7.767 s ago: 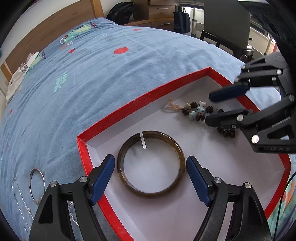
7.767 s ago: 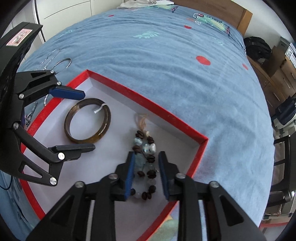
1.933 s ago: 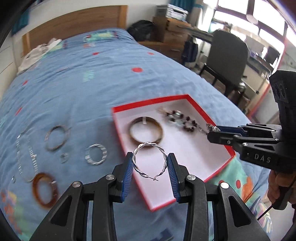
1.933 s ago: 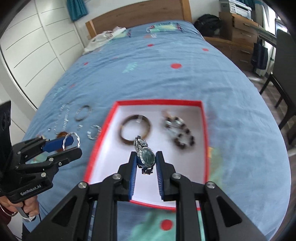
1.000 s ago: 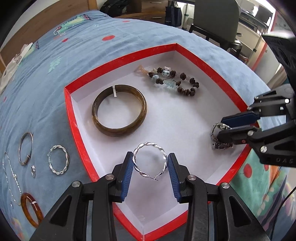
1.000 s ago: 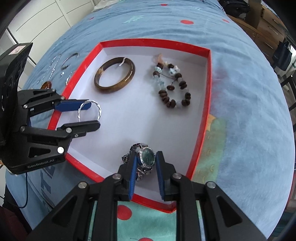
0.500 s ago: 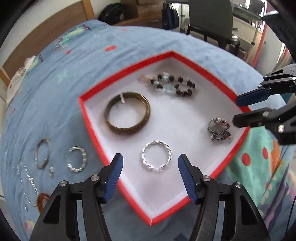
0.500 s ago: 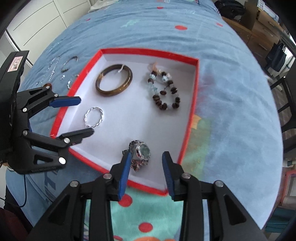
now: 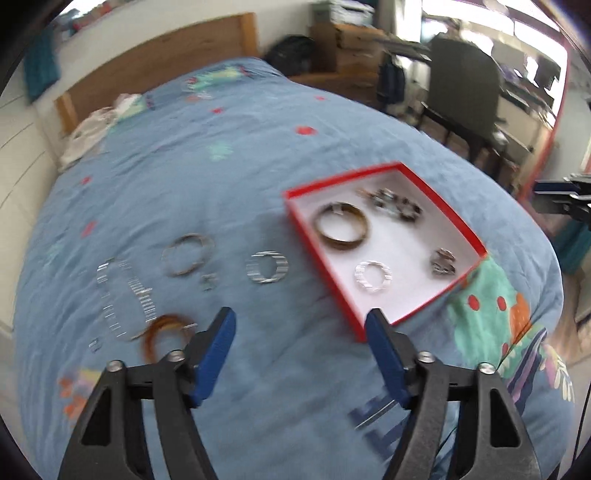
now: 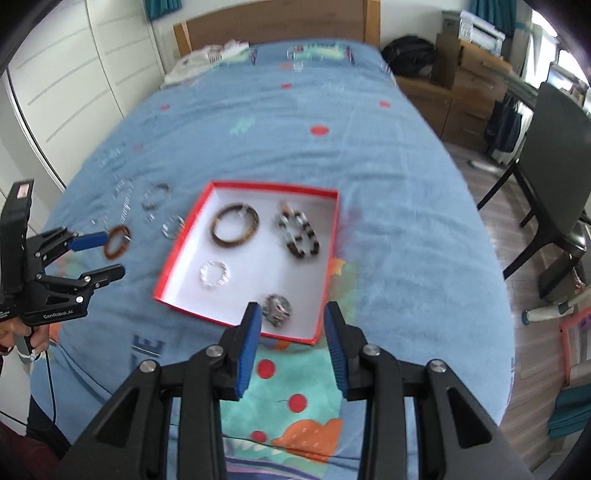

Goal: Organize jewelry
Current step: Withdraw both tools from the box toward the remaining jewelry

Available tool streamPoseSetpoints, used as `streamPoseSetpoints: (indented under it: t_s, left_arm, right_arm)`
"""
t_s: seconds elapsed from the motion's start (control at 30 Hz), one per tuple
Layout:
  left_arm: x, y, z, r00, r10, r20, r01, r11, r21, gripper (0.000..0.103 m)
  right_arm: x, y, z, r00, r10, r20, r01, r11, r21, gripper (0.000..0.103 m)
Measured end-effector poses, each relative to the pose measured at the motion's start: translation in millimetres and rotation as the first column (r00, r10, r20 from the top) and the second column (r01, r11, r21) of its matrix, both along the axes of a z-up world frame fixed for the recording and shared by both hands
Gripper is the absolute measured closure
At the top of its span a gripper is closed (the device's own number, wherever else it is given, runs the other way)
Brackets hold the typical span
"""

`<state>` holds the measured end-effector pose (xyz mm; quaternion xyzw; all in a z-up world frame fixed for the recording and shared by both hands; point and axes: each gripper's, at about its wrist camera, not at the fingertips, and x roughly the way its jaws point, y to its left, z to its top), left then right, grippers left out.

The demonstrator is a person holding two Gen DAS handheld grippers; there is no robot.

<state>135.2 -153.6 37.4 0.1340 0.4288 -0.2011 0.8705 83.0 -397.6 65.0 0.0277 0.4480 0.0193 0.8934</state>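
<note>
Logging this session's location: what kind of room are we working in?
Most likely a bedroom that doubles as a study. The red jewelry box sits on a bed with a blue patterned bedspread and a wooden headboard; a dark desk chair stands to the right.

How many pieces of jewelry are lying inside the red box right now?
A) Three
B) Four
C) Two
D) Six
B: inside the red box lie a brown bangle, a beaded bracelet, a twisted silver ring and a watch; the other pieces lie outside it on the blue bedspread.
</note>
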Motion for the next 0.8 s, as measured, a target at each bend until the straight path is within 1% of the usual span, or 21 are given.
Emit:
streamPoseSetpoints:
  t_s: [0.1,0.17,0.23,0.3,0.37,0.43,0.53,0.57,0.63,0.8]
  left_arm:
    - [-10.5,41.2,20.4,0.996,0.079,0.051,-0.079,0.997,-0.017,0.029]
    - [-19.5,72.8,34.3,0.987,0.138,0.085,-0.137,0.990,-0.016,0.028]
    - [-26.6,99.9,44.1,0.977,0.182,0.110,-0.181,0.983,-0.016,0.025]
    - [-38.2,130.9,54.5,0.963,0.231,0.142,-0.231,0.973,-0.014,0.024]
    - [-50.6,161.0,64.4,0.943,0.286,0.172,-0.288,0.958,-0.018,0.023]
    - [-64.0,187.7,72.8,0.924,0.332,0.187,-0.331,0.943,-0.041,0.022]
    - [-79.2,219.2,78.7,0.899,0.388,0.203,-0.383,0.921,-0.065,0.021]
    - [-84.9,229.8,79.9,0.886,0.413,0.211,-0.407,0.910,-0.072,0.021]
    - [-93.6,246.4,81.0,0.863,0.453,0.223,-0.447,0.891,-0.080,0.021]
    - [-103.9,274.9,75.0,0.820,0.526,0.226,-0.520,0.849,-0.091,0.021]
  right_arm:
    - [-12.6,16.5,22.0,0.998,-0.001,0.068,0.001,1.000,0.004,0.069]
    - [-22.4,30.6,37.4,0.993,0.004,0.118,-0.005,1.000,0.005,0.069]
    - [-29.9,43.3,49.6,0.987,0.008,0.158,-0.010,1.000,0.009,0.069]
    - [-35.2,55.2,58.9,0.982,0.015,0.186,-0.017,1.000,0.011,0.069]
    - [-42.3,70.5,67.9,0.977,0.021,0.214,-0.022,1.000,0.006,0.069]
    - [-48.3,85.7,75.5,0.971,0.028,0.237,-0.029,1.000,0.002,0.069]
    - [-55.5,106.3,84.2,0.964,0.034,0.265,-0.035,0.999,-0.002,0.069]
    - [-58.0,115.3,87.6,0.960,0.039,0.278,-0.038,0.999,-0.006,0.069]
    - [-60.2,126.6,91.3,0.954,0.047,0.296,-0.046,0.999,-0.008,0.069]
    - [-57.1,151.1,94.6,0.939,0.055,0.340,-0.061,0.998,0.005,0.069]
